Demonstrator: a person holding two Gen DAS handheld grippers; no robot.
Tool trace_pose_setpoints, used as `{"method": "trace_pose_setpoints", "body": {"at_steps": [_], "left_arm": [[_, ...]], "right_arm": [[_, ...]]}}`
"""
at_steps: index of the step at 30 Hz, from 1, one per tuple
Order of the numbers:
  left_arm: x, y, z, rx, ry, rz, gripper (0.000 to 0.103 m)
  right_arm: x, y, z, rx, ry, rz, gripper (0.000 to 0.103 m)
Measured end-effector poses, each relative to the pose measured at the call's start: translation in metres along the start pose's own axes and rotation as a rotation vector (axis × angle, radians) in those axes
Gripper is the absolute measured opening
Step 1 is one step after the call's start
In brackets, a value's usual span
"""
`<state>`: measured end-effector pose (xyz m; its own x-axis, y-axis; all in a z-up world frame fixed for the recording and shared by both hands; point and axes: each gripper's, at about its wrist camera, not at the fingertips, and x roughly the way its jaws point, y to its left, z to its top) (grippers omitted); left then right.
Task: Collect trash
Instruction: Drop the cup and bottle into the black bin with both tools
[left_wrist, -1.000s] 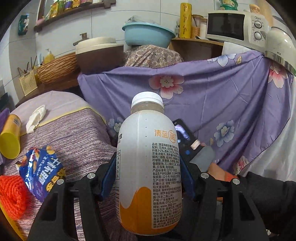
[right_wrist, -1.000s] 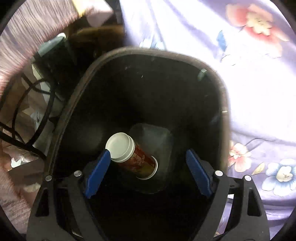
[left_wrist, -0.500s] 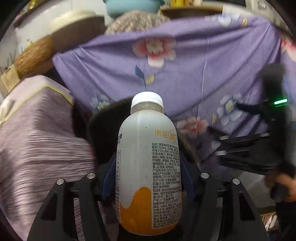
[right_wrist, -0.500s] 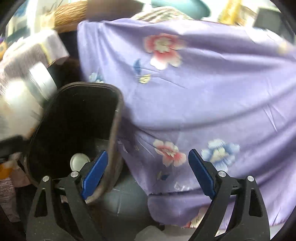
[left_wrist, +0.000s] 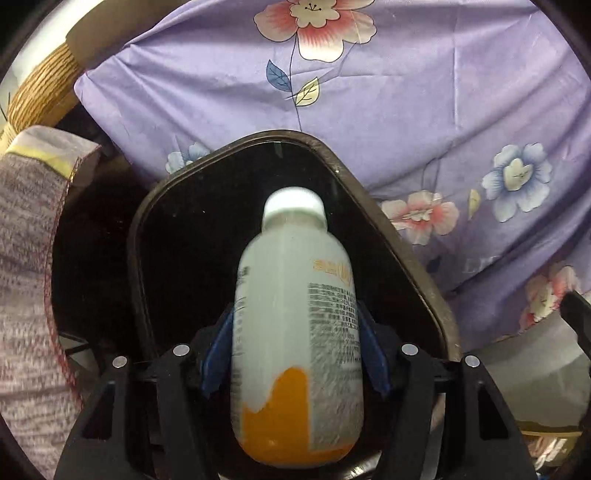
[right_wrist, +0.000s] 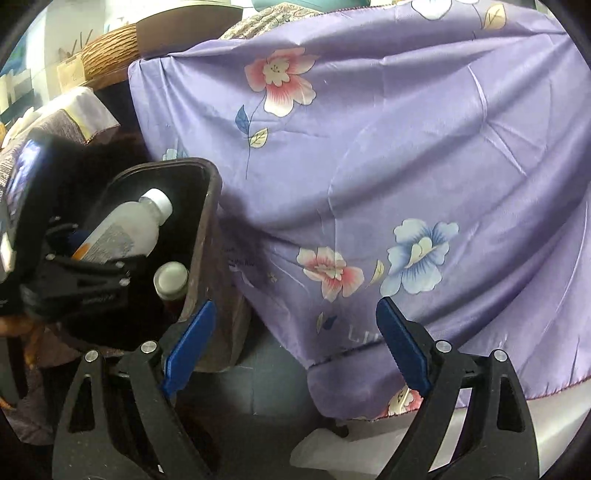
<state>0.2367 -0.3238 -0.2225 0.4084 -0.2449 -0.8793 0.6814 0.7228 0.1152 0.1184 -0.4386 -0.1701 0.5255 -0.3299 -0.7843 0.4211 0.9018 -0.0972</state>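
My left gripper (left_wrist: 295, 350) holds a white and orange drink bottle (left_wrist: 295, 332) with a white cap, tilted forward over the open mouth of a dark trash bin (left_wrist: 406, 273). The bottle is blurred and the blue pads stand slightly off its sides, so the grip is unclear. In the right wrist view the same bottle (right_wrist: 125, 229) and left gripper (right_wrist: 81, 273) hang over the bin (right_wrist: 207, 236), with a white-lidded cup (right_wrist: 170, 277) inside it. My right gripper (right_wrist: 295, 350) is open and empty, to the right of the bin.
A purple flowered cloth (left_wrist: 424, 110) drapes over furniture behind and right of the bin, also in the right wrist view (right_wrist: 406, 166). A mauve-covered table (left_wrist: 26, 258) stands to the left. A wicker basket (left_wrist: 40, 92) sits at the back left.
My left gripper has tipped down with the bottle over the bin mouth. My right gripper has drawn back to the right, away from the bin.
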Motion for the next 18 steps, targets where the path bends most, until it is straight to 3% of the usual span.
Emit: {"method": "trace_pose_setpoints", "body": {"at_steps": [1, 3, 9, 18], "left_arm": [[0.001, -0.001, 0.001, 0.003, -0.001, 0.0, 0.068], [-0.004, -0.002, 0.0, -0.001, -0.018, -0.003, 0.085], [-0.03, -0.006, -0.002, -0.032, -0.08, -0.046, 0.088], [-0.11, -0.01, -0.026, -0.012, -0.25, -0.014, 0.093]], "right_arm": [[0.0, 0.0, -0.001, 0.004, 0.002, 0.005, 0.088], [0.0, -0.001, -0.003, 0.009, 0.002, 0.006, 0.088], [-0.003, -0.005, -0.001, 0.031, -0.005, 0.001, 0.088], [-0.021, -0.011, 0.011, 0.062, -0.067, -0.024, 0.088]]}}
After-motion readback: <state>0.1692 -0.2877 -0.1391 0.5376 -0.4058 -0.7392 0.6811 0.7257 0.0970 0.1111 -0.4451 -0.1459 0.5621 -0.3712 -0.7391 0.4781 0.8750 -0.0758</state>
